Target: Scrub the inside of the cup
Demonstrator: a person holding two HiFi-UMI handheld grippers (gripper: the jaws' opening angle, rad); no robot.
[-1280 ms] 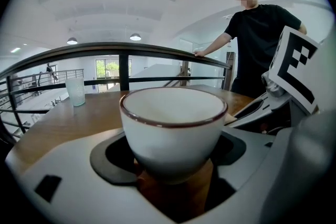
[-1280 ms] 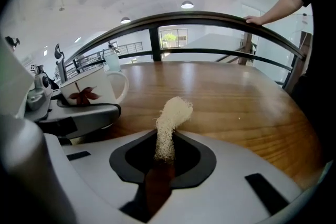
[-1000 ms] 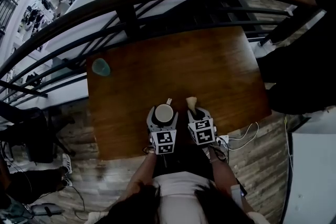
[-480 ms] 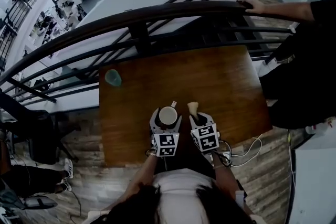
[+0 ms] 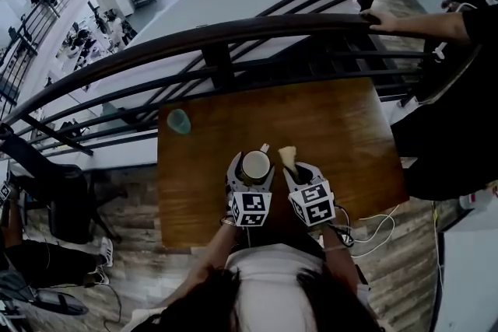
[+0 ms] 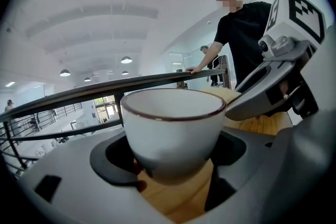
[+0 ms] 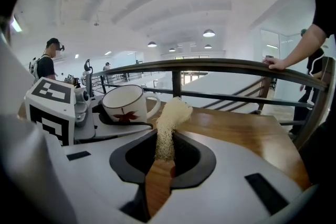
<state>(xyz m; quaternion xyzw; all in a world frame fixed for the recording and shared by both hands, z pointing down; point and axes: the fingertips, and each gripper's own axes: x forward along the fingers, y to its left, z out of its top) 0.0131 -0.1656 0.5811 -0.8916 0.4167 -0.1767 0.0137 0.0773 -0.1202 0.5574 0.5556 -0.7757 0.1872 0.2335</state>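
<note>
Low centre of the head view: white cup [image 6: 172,131], upright, mouth up, pinched between the jaws of the left gripper [image 5: 254,167], above the brown table [image 5: 334,128]. Just right of it, right gripper [image 5: 299,171], jaws nipped on a pale scrubber [image 7: 167,128] sticking up beside the cup, outside it. Dark railing [image 5: 233,31] across the upper frame, a hand [image 5: 377,18] resting on it at upper right.

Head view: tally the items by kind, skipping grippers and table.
White cup: 1
Loofah scrubber: 1
Teal object: 1 (too small to identify)
Total: 3
</note>
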